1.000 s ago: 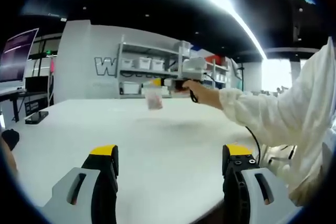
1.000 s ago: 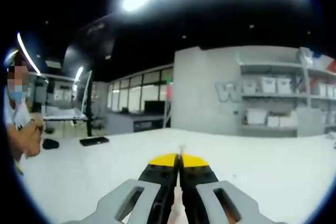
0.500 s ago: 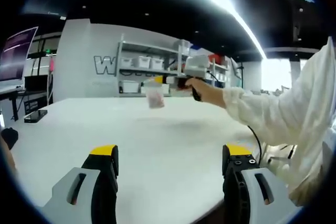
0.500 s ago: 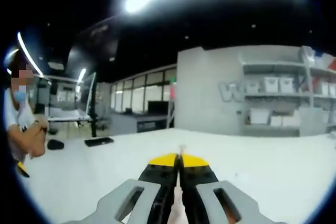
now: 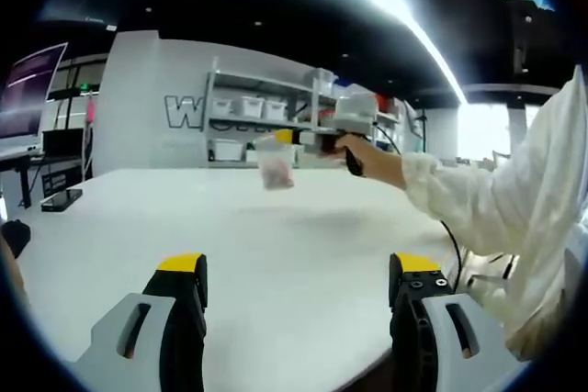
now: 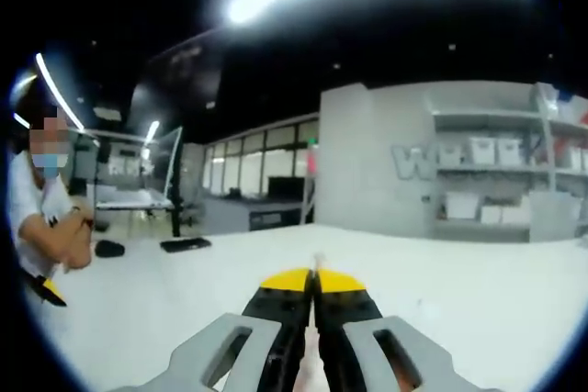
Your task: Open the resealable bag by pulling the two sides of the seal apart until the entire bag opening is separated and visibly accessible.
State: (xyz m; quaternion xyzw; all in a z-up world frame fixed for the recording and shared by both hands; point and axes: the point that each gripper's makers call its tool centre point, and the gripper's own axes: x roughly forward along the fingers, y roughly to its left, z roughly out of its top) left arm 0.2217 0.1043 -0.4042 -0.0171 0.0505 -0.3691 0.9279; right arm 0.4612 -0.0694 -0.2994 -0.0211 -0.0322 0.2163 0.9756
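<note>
Resealable bag: one small clear bag [image 5: 276, 167] with pinkish contents, hanging in the air above the white table [image 5: 276, 254], well out in front of your left gripper [image 5: 299, 296]. In the right gripper view a thin pale edge of it [image 6: 317, 268] stands up between the closed yellow tips.
Right gripper: one; your right gripper [image 6: 314, 284] has its jaws pressed together, pinching the bag's top edge. In the left gripper view you see it from the side, held out over the table by your hand [image 5: 367, 155], with the bag dangling from its tip.
Left gripper: one; its two yellow-tipped jaws are spread wide apart with nothing between them, low over the near part of the table.
Sleeve: one white sleeve [image 5: 496, 208] reaches in from the right of the left gripper view.
Shelving: one rack [image 5: 266, 121] of white bins against the far wall, seen in both views.
Writing: large letters on the far wall, starting with "W" [image 5: 184, 115]; the rest is hidden by the rack and you cannot read it.
Other person: one seated person [image 6: 46, 227] in a white top at the left edge of the right gripper view.
Dark flat object: one [image 6: 186, 245] lying on the far part of the table; too small to identify.
</note>
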